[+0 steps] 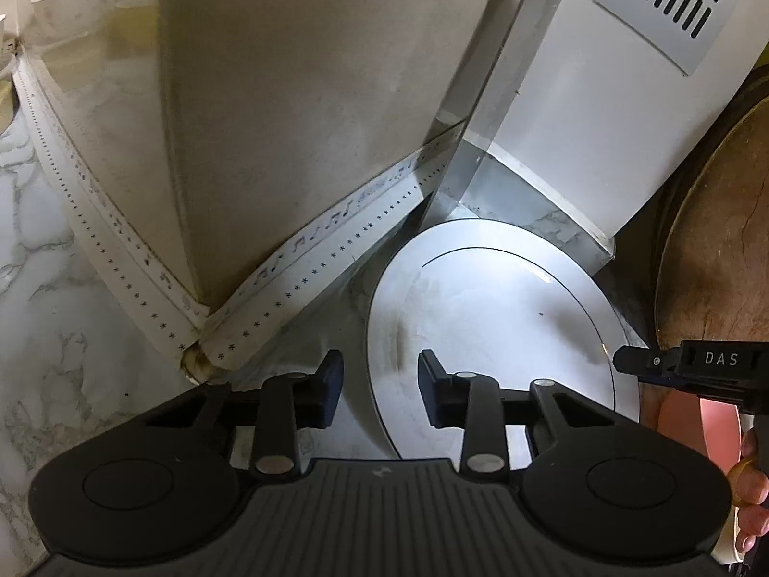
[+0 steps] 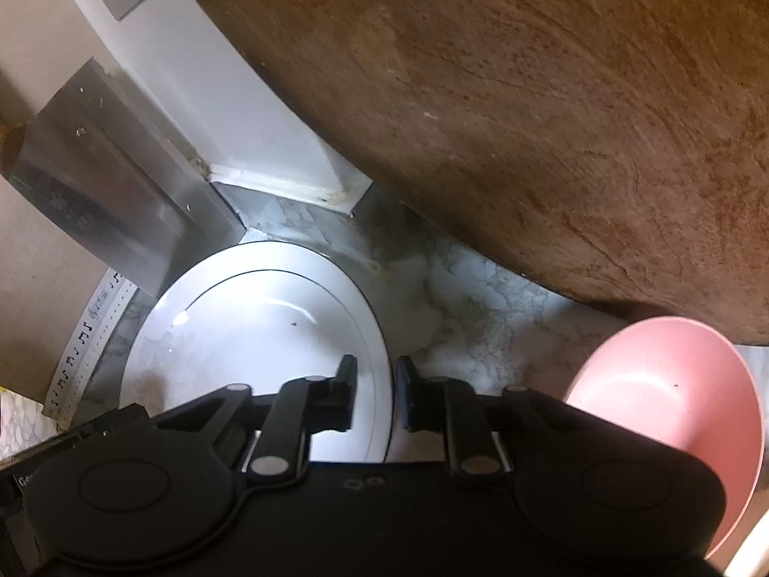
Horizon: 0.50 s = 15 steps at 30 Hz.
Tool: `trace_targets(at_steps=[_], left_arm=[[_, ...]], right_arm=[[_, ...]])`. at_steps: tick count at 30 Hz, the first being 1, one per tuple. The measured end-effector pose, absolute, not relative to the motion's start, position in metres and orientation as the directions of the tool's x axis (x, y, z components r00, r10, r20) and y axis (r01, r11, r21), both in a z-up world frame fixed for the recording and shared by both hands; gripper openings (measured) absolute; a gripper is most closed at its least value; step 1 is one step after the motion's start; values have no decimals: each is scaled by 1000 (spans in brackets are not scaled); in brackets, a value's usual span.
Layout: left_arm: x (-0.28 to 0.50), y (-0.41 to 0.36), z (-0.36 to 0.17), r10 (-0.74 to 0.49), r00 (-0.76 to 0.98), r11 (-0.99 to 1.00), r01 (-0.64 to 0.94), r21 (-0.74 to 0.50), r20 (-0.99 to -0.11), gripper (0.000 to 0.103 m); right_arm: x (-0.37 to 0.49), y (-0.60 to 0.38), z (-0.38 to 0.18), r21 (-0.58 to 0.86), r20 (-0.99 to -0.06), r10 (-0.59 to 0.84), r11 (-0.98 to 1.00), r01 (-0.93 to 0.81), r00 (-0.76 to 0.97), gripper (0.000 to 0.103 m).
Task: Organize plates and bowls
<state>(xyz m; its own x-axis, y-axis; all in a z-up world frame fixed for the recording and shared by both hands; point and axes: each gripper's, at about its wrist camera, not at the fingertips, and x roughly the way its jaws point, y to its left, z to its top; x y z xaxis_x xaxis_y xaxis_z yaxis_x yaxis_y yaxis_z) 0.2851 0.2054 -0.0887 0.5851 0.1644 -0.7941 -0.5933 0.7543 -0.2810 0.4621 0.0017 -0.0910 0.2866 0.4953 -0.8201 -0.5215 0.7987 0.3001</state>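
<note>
A white plate (image 1: 490, 322) with a thin dark rim line lies on the marble counter; it also shows in the right wrist view (image 2: 250, 336). My left gripper (image 1: 380, 387) is open, its jaws straddling the plate's left rim, one finger outside and one over the plate. My right gripper (image 2: 376, 392) stands with its jaws close on either side of the plate's right rim; whether the pads press it is unclear. Its tip shows at the right of the left wrist view (image 1: 629, 363). A pink bowl (image 2: 673, 413) sits to the right.
A large round wooden board (image 2: 528, 96) leans over the counter on the right. A white appliance with a vent grille (image 1: 658, 5) and a metal panel (image 2: 105, 178) stand behind the plate. A patterned trim strip (image 1: 120, 240) runs along the beige wall corner. A white bowl (image 1: 62, 5) sits far left.
</note>
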Motion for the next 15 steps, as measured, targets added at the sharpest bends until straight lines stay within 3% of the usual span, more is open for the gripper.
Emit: trace_targets(at_steps=[5, 15], left_arm=[[290, 206, -91, 161, 584, 760, -588, -278, -795, 20], [294, 210, -95, 158, 570, 759, -593, -270, -807, 10]], right_arm=[[462, 3, -94, 298, -821, 494, 797, -525, 285, 8], [461, -1, -95, 327, -812, 511, 798, -506, 282, 8]])
